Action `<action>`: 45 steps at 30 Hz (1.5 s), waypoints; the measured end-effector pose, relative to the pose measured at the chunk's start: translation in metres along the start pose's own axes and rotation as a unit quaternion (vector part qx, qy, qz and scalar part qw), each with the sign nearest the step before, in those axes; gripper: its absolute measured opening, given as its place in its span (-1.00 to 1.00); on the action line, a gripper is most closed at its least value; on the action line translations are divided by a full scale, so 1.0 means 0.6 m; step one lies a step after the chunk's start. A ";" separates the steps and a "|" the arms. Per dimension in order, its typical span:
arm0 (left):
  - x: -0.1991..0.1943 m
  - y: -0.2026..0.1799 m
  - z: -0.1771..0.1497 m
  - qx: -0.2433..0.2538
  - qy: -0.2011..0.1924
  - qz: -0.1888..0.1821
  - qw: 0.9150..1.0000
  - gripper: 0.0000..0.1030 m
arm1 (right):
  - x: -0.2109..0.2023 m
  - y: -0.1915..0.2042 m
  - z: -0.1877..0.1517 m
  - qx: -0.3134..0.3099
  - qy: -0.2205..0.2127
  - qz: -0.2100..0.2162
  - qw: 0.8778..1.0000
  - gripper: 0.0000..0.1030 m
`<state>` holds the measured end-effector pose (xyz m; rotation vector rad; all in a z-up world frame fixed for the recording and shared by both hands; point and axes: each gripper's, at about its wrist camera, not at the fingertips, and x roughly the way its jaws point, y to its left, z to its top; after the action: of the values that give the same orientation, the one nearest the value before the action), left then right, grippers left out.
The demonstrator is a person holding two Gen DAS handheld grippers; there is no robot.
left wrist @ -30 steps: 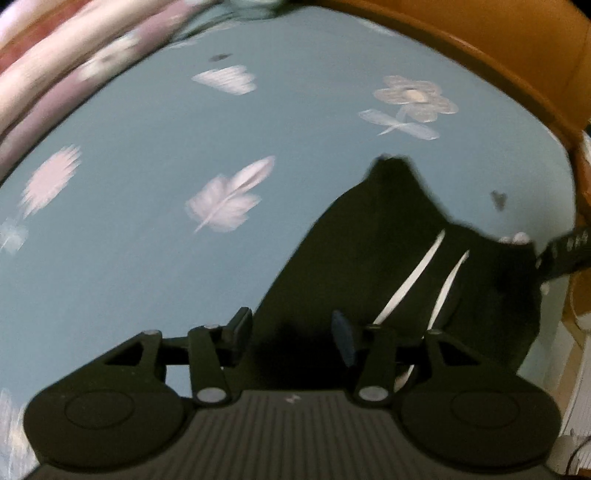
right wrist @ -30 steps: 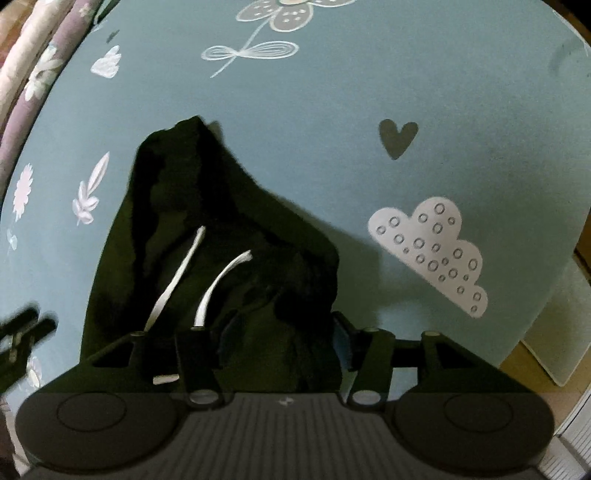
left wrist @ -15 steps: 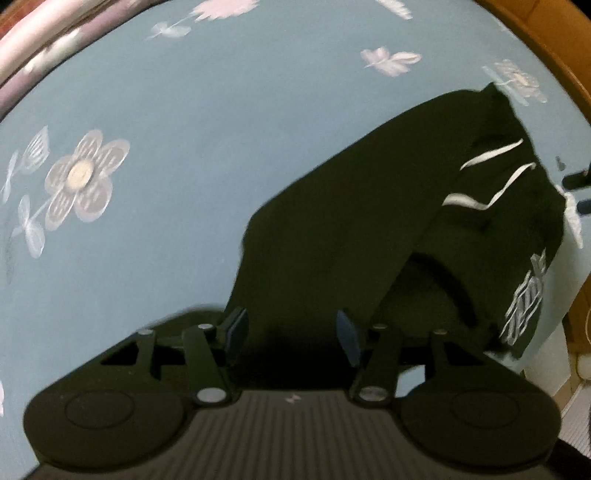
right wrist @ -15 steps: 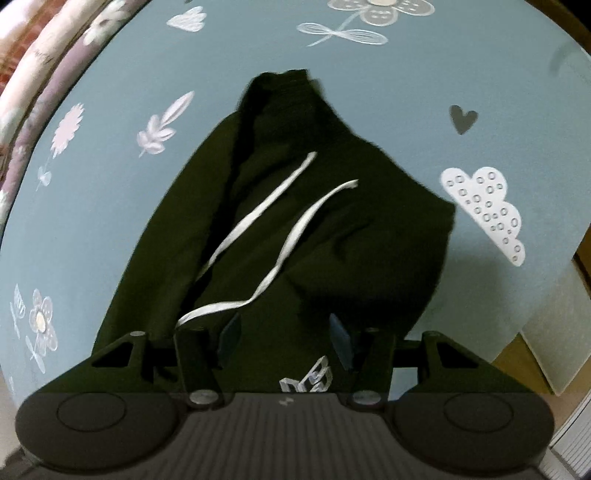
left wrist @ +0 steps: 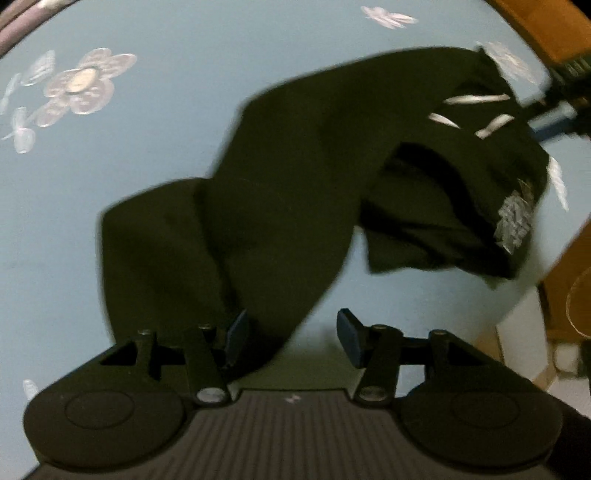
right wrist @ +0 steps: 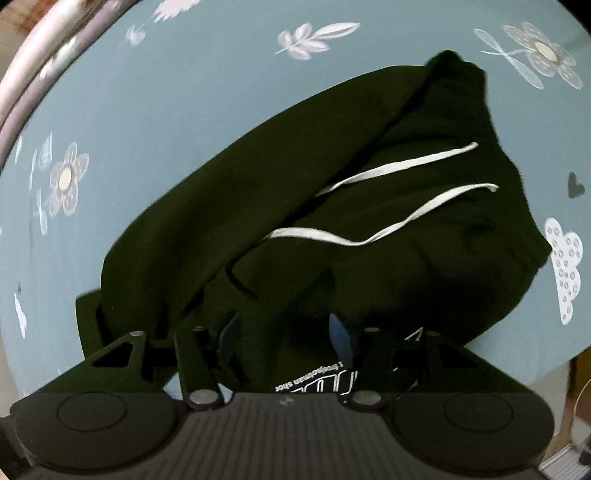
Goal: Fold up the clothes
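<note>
A pair of black shorts (left wrist: 295, 206) (right wrist: 332, 206) with two white drawstrings (right wrist: 391, 199) and a white printed logo (left wrist: 515, 221) lies crumpled on a light blue patterned sheet (left wrist: 155, 155) (right wrist: 184, 92). My left gripper (left wrist: 293, 332) is open at the near end of one long leg; that cloth lies against its left finger. My right gripper (right wrist: 282, 334) is open, low over the logo end of the shorts, with black cloth between and under its fingers. In the left wrist view the right gripper's fingers (left wrist: 557, 114) show at the far right edge.
The sheet carries white flowers (left wrist: 79, 86), leaves and a cloud (right wrist: 565, 266). A wooden bed frame (left wrist: 543, 33) runs along the far right, with floor (left wrist: 524, 332) beyond the mattress edge. A striped pink cover (right wrist: 40, 74) lies at the upper left.
Both grippers swung round the shorts. The left one drew back, so a long leg now stretches toward it. The right one came closer over the logo end. Both stayed open.
</note>
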<state>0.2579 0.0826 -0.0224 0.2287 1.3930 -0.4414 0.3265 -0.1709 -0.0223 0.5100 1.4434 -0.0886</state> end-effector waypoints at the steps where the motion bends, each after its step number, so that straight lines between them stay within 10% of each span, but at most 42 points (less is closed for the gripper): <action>1: 0.007 -0.005 -0.005 -0.002 -0.002 0.000 1.000 0.04 | 0.001 0.003 -0.001 0.001 0.000 0.001 1.000 0.13; 9: 0.002 0.030 -0.031 -0.032 -0.095 0.111 0.989 0.01 | 0.029 0.030 -0.026 -0.017 0.016 0.005 1.000 0.13; 17: 0.038 0.018 -0.104 0.127 -0.052 0.148 0.980 0.06 | 0.068 0.070 -0.037 -0.053 0.041 0.019 0.998 0.13; 27: 0.105 -0.033 -0.121 0.280 -0.049 0.214 0.935 0.29 | 0.078 0.068 -0.029 -0.050 0.046 0.017 0.998 0.13; 28: 0.110 -0.033 -0.117 0.286 -0.050 0.217 0.932 0.26 | 0.079 0.066 -0.029 -0.044 0.047 0.017 0.998 0.13; 30: 0.118 -0.034 -0.109 0.300 -0.052 0.224 0.926 -0.90 | 0.077 0.061 -0.029 -0.035 0.046 0.021 0.998 0.13; 39: 0.031 0.064 0.038 0.191 -0.150 0.247 0.938 -0.96 | 0.063 0.030 -0.038 -0.015 0.033 0.014 0.999 0.13; 45: 0.023 0.161 0.182 0.161 -0.199 0.311 0.915 -0.96 | 0.054 0.025 -0.049 -0.021 0.030 0.012 0.999 0.13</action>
<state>0.3984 0.1223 -0.0271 0.7838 0.7782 -0.1628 0.3094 -0.1384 -0.0503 0.4999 1.4934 -0.0245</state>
